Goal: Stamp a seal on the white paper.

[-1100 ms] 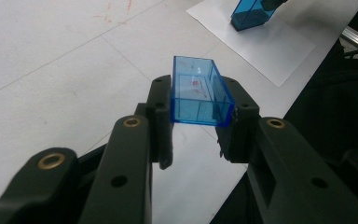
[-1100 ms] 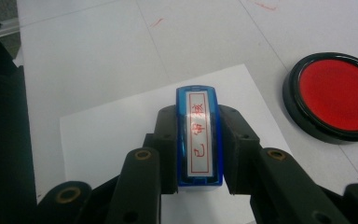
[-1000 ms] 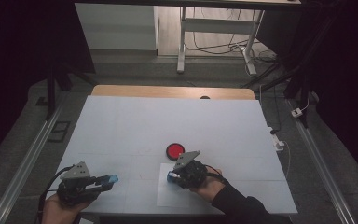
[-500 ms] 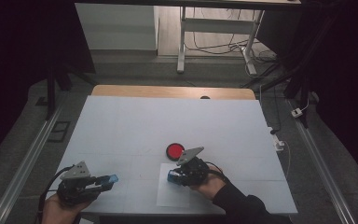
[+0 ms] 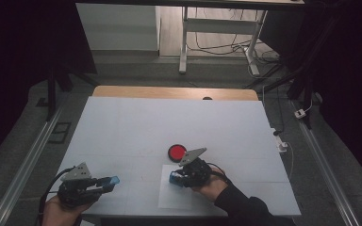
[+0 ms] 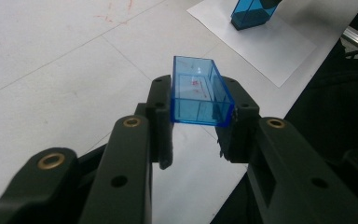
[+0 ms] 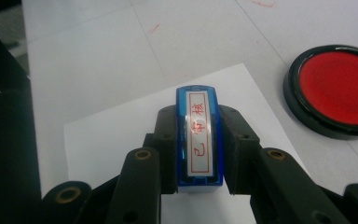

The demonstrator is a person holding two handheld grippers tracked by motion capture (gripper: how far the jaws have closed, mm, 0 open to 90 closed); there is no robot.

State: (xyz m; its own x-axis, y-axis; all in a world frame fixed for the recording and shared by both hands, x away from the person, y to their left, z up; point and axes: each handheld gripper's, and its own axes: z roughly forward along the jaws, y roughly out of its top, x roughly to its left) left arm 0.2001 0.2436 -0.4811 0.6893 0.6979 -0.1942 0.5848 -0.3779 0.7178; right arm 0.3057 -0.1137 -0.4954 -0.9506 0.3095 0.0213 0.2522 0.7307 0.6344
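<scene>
A: Tabletop [image 5: 136, 127] was white, with a sheet of paper [image 5: 175, 197] near its front edge and a round red ink pad [image 5: 176, 152] in a black rim just beyond the sheet.

B: Right tongs [image 7: 199, 140]?

A: Closed on a blue stamp [image 7: 198, 135], one jaw on each long side. Its label with red characters faced the right gripper view. In the high view the stamp [image 5: 175, 178] sat over the paper, beside the ink pad; whether it touched the sheet I could not tell.

B: Left tongs [image 6: 196, 122]?

A: Closed on a clear blue cap [image 6: 199, 97], an open-sided rectangular box, pinched across its ends and held above the bare tabletop. In the high view they [image 5: 109, 181] were at the front left corner, well apart from the right tongs [image 5: 175, 178].

B: Anything else from the left gripper view?

A: The stamp [image 6: 251, 13] showed at the far end of the paper [image 6: 265, 44].
</scene>
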